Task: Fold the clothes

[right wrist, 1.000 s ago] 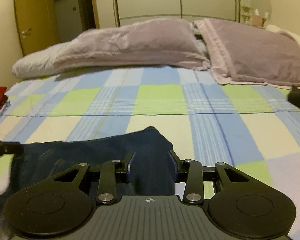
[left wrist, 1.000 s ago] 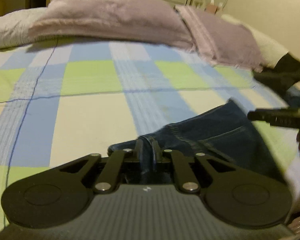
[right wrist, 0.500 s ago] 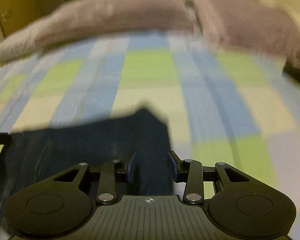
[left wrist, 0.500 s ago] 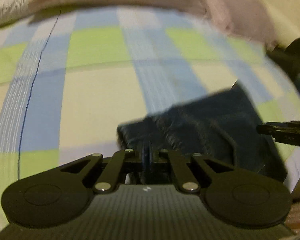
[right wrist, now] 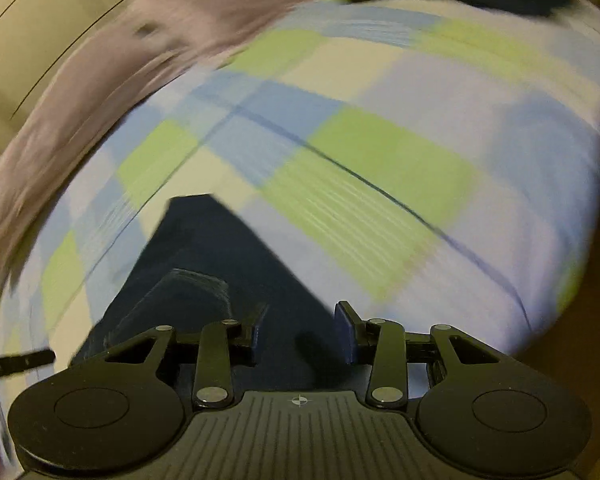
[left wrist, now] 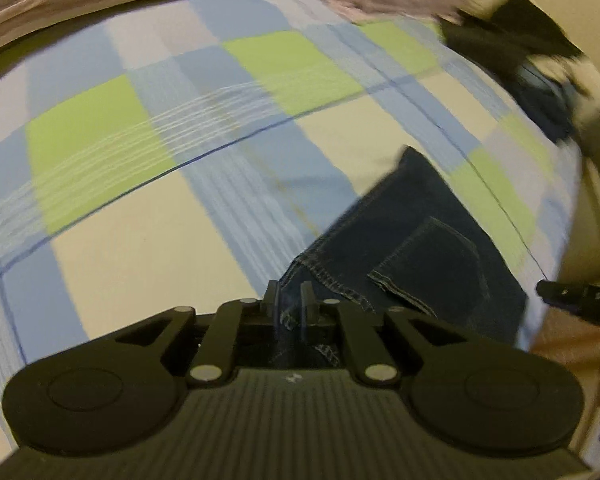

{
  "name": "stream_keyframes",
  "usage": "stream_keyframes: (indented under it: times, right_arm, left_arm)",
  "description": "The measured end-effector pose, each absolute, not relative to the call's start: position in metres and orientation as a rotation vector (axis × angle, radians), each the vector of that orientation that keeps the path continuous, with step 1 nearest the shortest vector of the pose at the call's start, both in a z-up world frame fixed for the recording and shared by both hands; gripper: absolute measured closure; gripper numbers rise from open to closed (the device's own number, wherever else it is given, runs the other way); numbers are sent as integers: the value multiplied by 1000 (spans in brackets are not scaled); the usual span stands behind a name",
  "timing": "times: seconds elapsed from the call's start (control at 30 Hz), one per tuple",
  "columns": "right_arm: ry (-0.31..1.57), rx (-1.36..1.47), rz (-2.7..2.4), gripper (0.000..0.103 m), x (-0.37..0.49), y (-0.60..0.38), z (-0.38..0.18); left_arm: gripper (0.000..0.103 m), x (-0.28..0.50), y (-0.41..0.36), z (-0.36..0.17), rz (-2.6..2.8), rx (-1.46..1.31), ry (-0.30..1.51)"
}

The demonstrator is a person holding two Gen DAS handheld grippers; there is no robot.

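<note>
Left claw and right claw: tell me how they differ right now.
The left claw has its fingers pinched almost together on a stitched edge of the jeans; the right claw has its fingers wide apart, gripping nothing. The left claw sits at the jeans' edge beside bare bedspread; the right claw hovers over the dark denim. Both point down at the same jeans on the checked bedspread.

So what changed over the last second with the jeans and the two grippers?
Both views have swung and tipped down toward the checked bedspread; the right view has rolled hard. The left gripper still pinches the jeans edge, which has shifted with it. The right gripper stays half open over the denim, gripping nothing. The jeans remain on the bed.
</note>
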State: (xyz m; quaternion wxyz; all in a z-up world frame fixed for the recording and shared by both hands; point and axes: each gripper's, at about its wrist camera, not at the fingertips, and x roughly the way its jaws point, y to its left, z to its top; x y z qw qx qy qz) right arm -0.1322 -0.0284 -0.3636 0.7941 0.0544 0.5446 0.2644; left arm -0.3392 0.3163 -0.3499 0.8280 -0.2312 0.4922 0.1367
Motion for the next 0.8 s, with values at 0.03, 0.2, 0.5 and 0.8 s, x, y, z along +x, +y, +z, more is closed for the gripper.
stream_keyframes:
  times: [0.03, 0.2, 0.5, 0.8]
  right_arm:
    - [1165, 137, 536, 64, -151, -31, -362]
    - [1138, 137, 481, 66, -235, -16, -350]
    - [1121, 85, 424, 74, -272, 26, -376]
    - [1168, 209, 405, 75, -273, 5, -390]
  left_arm:
    - [98, -338, 319, -348, 240, -471, 1048]
    - [99, -321, 309, -348, 58, -356, 1066]
    - [99, -280, 250, -403, -154, -137, 1143]
    - [100, -305, 240, -390, -117, -143, 1104]
